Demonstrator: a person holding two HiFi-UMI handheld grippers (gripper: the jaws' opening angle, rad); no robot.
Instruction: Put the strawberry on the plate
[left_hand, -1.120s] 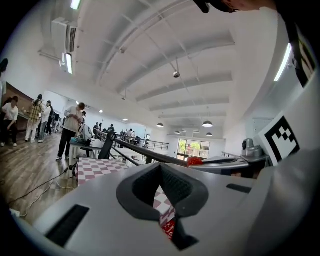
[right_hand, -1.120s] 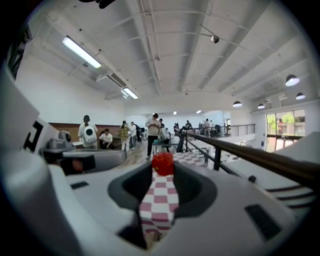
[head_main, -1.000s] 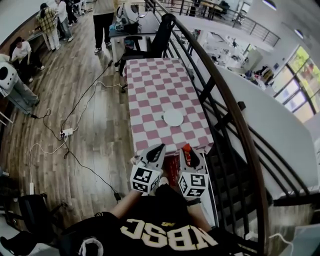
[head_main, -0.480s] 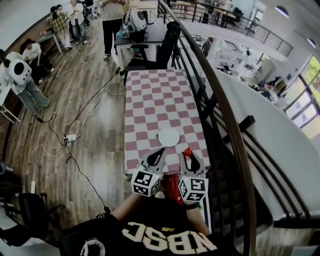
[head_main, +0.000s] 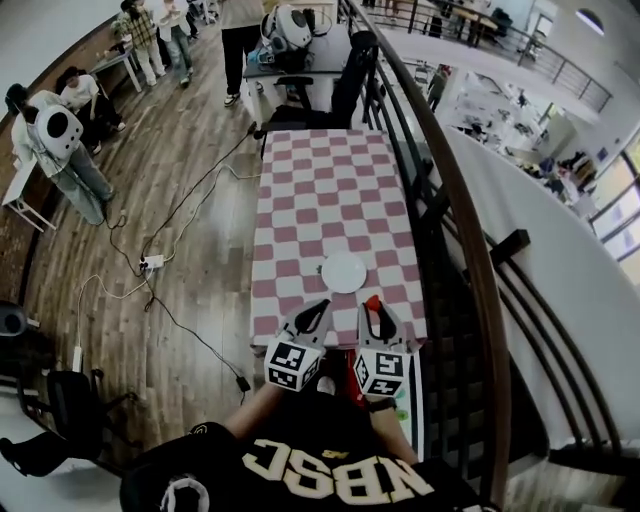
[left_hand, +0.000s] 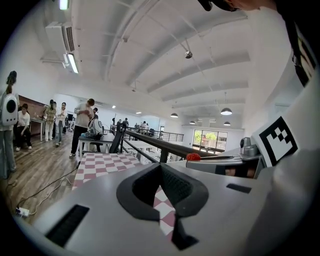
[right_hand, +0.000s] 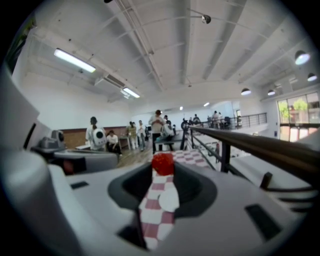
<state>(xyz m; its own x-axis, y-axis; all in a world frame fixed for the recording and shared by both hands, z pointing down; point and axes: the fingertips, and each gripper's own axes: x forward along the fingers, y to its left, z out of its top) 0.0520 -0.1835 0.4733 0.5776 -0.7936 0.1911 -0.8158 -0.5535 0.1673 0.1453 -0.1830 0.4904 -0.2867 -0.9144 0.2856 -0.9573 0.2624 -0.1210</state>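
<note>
Two tongs hover side by side over the near edge of the checked table (head_main: 330, 190). Your right tongs (head_main: 373, 312) are clamped on the strawberry (right_hand: 162, 164) at the very tips, which keeps it in plain sight and should let it drop cleanly, while your left tongs (head_main: 318, 310) are closed together on nothing, parked just to the left, out of the way. The plate (head_main: 344, 271) lies bare just beyond the strawberry and slightly left, so you seem to be mid-carry, with a short reach farther and a lowering left before you let go.
</note>
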